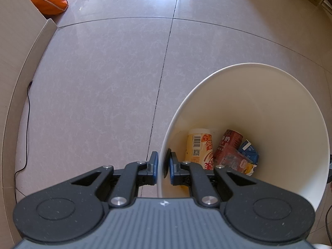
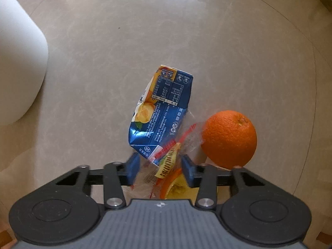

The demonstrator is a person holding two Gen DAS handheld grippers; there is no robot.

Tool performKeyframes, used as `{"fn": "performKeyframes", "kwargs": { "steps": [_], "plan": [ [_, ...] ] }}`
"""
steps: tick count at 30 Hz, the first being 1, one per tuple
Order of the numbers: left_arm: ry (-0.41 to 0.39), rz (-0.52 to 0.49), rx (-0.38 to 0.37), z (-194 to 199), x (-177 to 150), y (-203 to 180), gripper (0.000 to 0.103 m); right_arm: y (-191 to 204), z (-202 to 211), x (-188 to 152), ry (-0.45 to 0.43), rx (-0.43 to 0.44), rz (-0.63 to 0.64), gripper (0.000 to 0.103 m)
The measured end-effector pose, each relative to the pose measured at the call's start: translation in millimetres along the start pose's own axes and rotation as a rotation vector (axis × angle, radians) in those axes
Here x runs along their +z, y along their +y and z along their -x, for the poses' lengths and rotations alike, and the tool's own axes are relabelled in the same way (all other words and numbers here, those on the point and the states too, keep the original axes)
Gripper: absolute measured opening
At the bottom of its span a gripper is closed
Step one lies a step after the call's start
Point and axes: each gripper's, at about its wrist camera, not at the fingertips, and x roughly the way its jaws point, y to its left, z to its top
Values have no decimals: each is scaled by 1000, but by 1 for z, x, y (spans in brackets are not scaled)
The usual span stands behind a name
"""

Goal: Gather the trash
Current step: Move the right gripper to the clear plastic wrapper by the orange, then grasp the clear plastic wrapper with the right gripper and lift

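Pickup is the step in hand. The right tool [image 2: 158,167] points down at the floor [image 2: 228,51], its blue pads set on either side of a clear plastic wrapper [image 2: 164,166] with red and yellow print. The jaws are narrowed but not fully closed, and the pads seem to touch the crinkled film; whether the grip is firm I cannot tell. A crushed blue juice carton [image 2: 164,108] lies just beyond the wrapper, touching or overlapping it, and an orange [image 2: 229,139] sits just beside both, to the right.

The left tool [image 1: 162,165] is closed down on the rim of the white bin [image 1: 259,103], one pad inside the wall and one outside, holding it by the edge. In the bin lie a pale yellow cup [image 1: 200,147], a red carton [image 1: 228,145] and a blue carton [image 1: 250,152].

Next, by my judgement, the right tool should finish its squeeze, lift the wrapper clear without dragging the blue juice carton along, and carry it over the bin's open mouth. Thin film slips easily, so the hold wants checking before the lift.
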Motion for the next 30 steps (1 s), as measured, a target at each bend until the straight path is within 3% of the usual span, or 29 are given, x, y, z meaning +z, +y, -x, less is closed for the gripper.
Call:
{"fn": "performKeyframes", "kwargs": {
  "steps": [2,12,25,30],
  "plan": [
    [-1,-1,0,0,0,0,9,2,0,2,4,-9,6,30],
    [0,6,-3,0,0,1,9,9,21,13,-25,6,32,17],
    [-2,9,-6,-1,-1,2,9,25,73,24,-94,38,95,12],
    [3,15,-10,-1,-1,3,9,27,64,30,-90,23,82,17]
  ]
}}
